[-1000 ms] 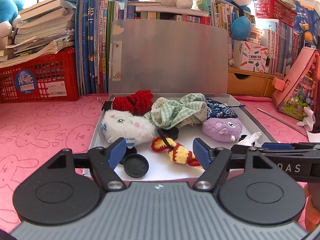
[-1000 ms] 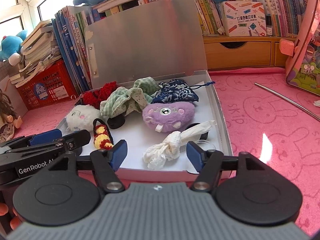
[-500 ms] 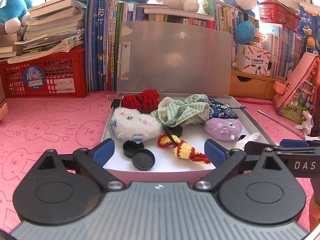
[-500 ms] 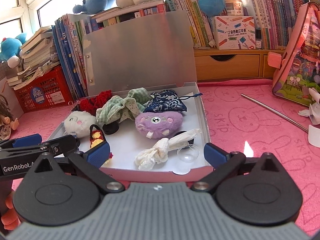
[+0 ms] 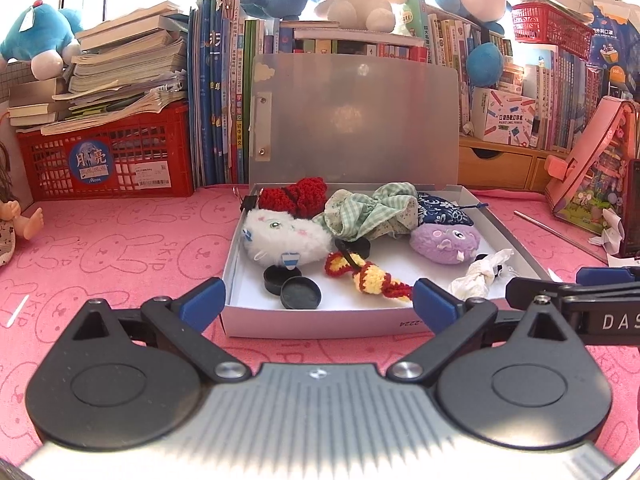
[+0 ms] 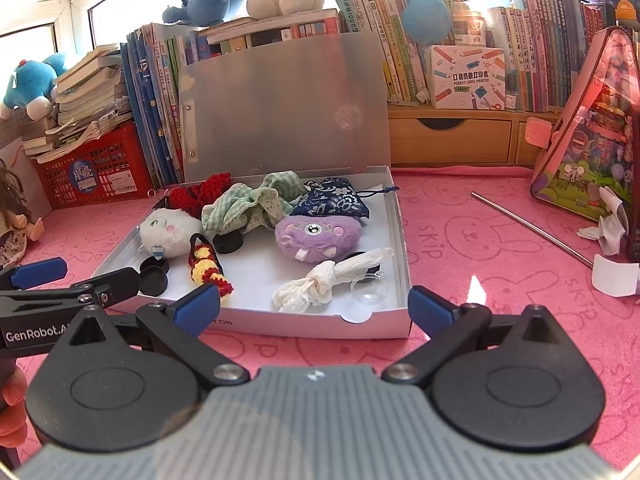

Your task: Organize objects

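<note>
Two matching hand-held grippers, black and grey with blue pads

The left gripper [image 5: 316, 300] has a ribbed grey body, black round-hubbed linkage arms, silver pivot screws and blue rubber fingertips [image 5: 202, 300]; the right gripper [image 6: 314, 304] looks the same (white lettering "GenRobot" and "DAS" marks their sides).

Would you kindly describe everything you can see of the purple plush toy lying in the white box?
The purple plush toy is a squat, fuzzy lilac blob with one large round eye, pink cheek patches and small white teeth or tags along its lower edge. It lies on the floor of the open white box, towards the right side, face turned to the cameras. The blue patterned pouch presses against its back, the green checked cloth sits at its left, and the knotted white tissue lies just in front.
</note>
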### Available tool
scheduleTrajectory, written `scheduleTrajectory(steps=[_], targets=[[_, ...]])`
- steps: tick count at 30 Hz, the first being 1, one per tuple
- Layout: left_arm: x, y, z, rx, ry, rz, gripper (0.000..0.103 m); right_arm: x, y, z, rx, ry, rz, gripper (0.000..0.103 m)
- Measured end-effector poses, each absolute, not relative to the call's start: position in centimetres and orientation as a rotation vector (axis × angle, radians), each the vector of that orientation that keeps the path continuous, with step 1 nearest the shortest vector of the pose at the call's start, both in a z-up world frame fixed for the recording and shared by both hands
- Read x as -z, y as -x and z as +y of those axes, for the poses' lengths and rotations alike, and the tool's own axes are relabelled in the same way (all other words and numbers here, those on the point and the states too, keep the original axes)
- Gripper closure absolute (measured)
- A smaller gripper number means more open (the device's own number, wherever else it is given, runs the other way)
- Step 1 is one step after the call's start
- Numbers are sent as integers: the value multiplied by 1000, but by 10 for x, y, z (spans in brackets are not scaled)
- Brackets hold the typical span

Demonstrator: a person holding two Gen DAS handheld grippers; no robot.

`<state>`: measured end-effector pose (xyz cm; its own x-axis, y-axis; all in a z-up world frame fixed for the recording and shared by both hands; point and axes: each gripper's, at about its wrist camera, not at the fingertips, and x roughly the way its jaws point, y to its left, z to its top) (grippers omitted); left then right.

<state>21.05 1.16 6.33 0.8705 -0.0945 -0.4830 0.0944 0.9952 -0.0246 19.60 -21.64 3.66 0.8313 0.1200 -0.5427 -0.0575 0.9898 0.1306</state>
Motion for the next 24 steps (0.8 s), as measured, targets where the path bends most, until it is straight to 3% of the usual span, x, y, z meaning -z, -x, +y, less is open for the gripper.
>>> scheduleTrajectory(steps=[24], targets=[[-13, -139, 28, 88, -28, 627, 2, 7, -118, -215, -82, -67, 674, 0]])
